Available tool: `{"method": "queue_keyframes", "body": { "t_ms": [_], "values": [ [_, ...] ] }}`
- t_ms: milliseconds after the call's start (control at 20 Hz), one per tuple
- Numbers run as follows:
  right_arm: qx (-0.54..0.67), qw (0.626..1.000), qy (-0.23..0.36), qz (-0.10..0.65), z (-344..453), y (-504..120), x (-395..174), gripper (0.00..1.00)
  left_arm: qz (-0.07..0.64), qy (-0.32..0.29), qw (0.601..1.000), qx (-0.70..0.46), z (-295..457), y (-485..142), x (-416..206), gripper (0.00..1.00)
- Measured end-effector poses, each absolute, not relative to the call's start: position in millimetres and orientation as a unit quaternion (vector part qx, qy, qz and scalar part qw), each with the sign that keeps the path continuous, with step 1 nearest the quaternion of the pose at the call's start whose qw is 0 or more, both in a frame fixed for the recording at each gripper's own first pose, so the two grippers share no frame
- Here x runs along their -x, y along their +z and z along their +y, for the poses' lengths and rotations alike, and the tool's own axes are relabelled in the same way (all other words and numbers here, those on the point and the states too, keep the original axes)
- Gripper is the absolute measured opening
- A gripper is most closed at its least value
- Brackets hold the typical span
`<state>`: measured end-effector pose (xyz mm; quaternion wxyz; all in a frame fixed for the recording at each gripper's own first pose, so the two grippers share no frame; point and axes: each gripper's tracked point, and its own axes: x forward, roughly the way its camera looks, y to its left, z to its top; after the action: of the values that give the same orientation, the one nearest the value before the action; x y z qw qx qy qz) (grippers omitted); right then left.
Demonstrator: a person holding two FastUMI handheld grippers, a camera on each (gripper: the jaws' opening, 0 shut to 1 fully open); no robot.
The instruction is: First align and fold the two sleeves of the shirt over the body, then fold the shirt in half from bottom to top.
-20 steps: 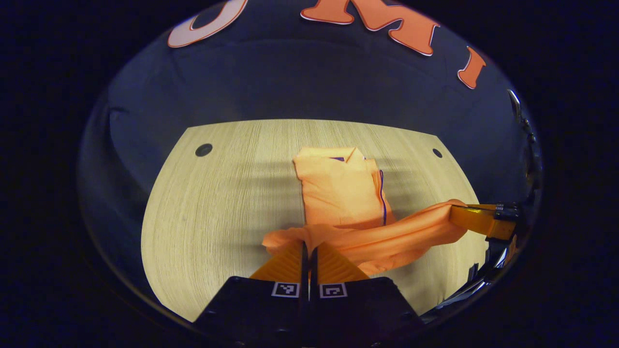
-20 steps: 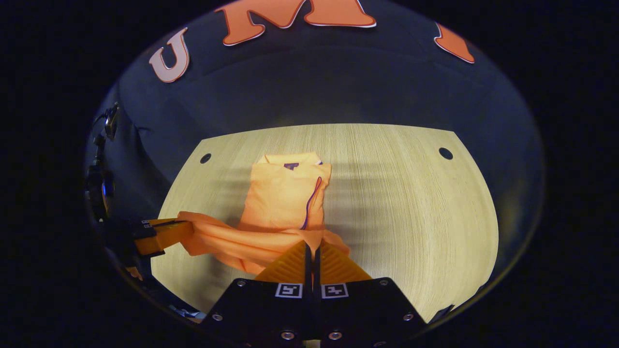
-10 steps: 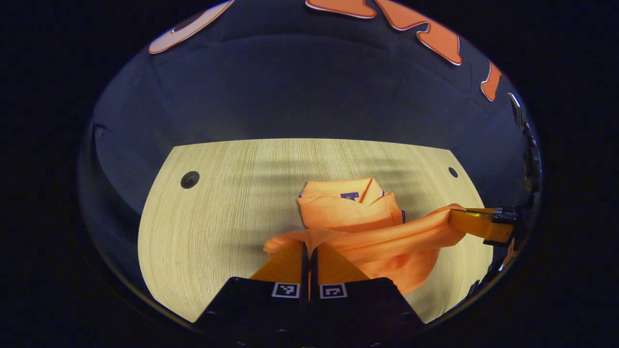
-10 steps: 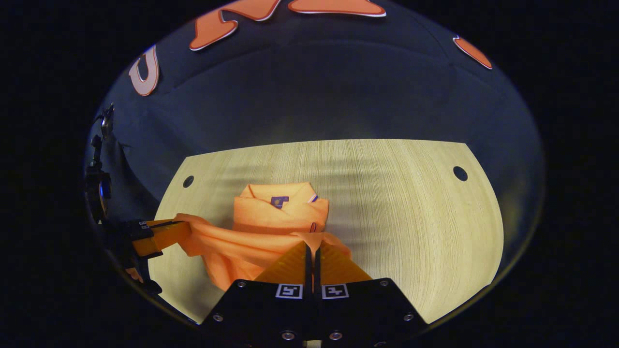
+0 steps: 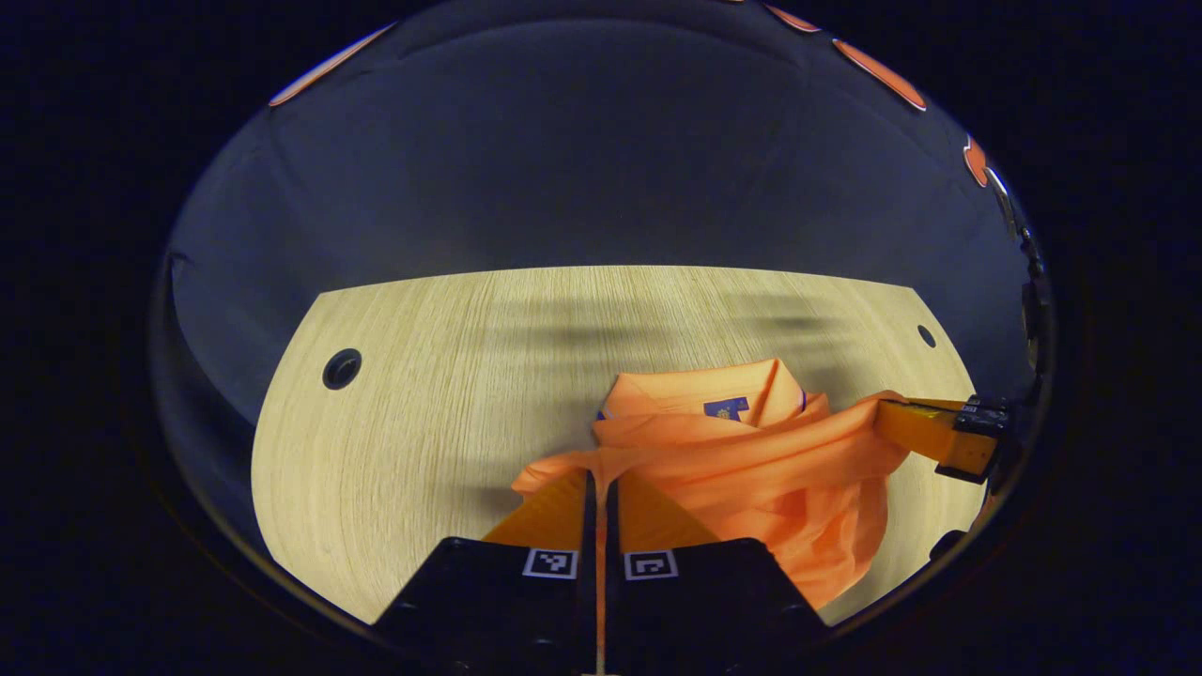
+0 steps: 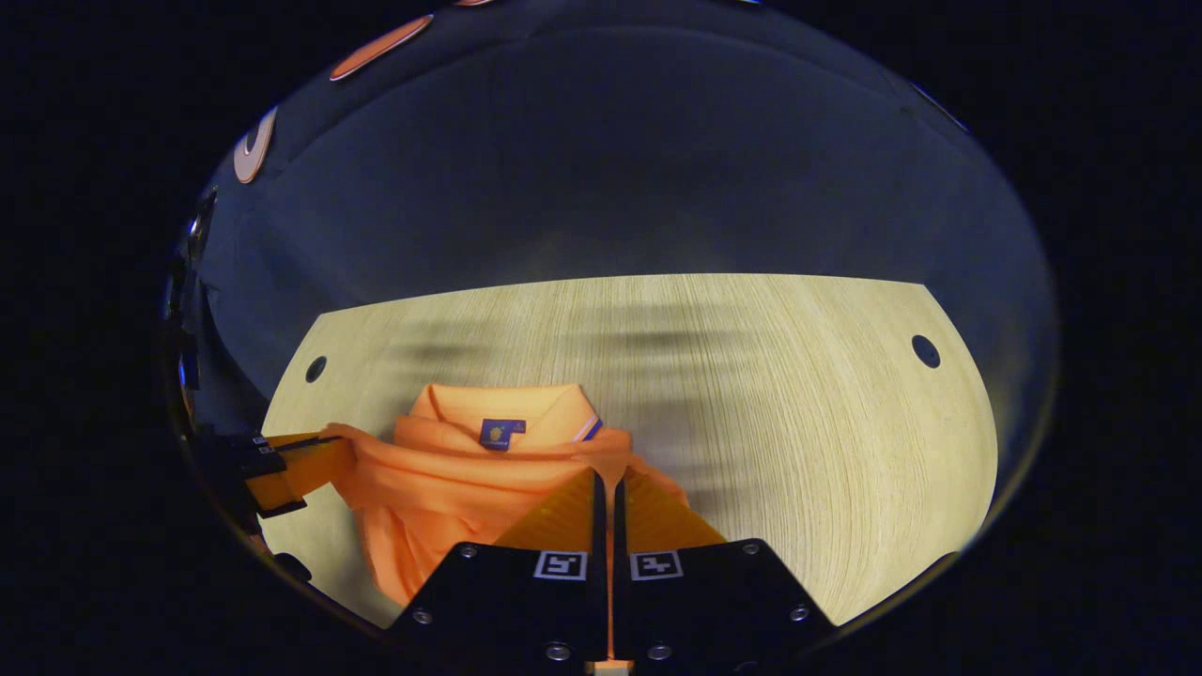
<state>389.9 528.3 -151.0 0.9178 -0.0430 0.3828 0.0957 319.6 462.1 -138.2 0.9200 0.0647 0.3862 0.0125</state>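
An orange shirt with dark blue trim lies on the wooden table, sleeves folded over its body. Its collar points to the far side. My left gripper is shut on the left corner of the shirt's hem. My right gripper is shut on the hem's right corner. The hem hangs stretched between the two grippers, lifted above the table, close to the collar. Fabric drapes down below it. The right gripper appears at the right of the left gripper view, the left gripper at the left of the right gripper view.
The table has a round hole near its far left corner and another hole near its far right corner. The dark cloth wall rises behind the table's far edge.
Both grippers have carried the hem forward over the shirt's body toward the collar. The lower half of the shirt now covers most of the body.
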Motion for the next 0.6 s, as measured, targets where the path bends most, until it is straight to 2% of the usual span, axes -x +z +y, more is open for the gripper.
{"method": "queue_keyframes", "body": {
  "t_ms": [50, 100, 150, 250, 350, 600],
  "values": [
    [0.048, 0.92, 0.088, 0.379, 524.5, -150.4, -393.2, 0.06, 0.383, 0.013, 0.921, -0.067, 463.5, -140.4, -323.9, 0.06],
    [0.05, 0.92, 0.086, 0.378, 523.0, -152.1, -394.6, 0.1, 0.376, 0.017, 0.924, -0.071, 467.1, -135.3, -324.5, 0.17],
    [0.052, 0.919, 0.086, 0.38, 522.8, -155.1, -392.6, 0.29, 0.366, 0.019, 0.927, -0.072, 468.7, -132.8, -330.5, 0.19],
    [0.054, 0.922, 0.08, 0.375, 518.2, -156.2, -392.0, 0.67, 0.35, 0.018, 0.934, -0.073, 469.4, -123.5, -332.6, 0.6],
    [0.045, 0.924, 0.082, 0.37, 517.3, -152.0, -387.6, 1.0, 0.339, 0.021, 0.938, -0.071, 468.4, -114.8, -331.2, 1.0],
    [0.038, 0.941, 0.094, 0.323, 509.2, -101.9, -371.1, 1.0, 0.271, 0.034, 0.959, -0.071, 462.7, -50.1, -317.5, 1.0]
  ]
}}
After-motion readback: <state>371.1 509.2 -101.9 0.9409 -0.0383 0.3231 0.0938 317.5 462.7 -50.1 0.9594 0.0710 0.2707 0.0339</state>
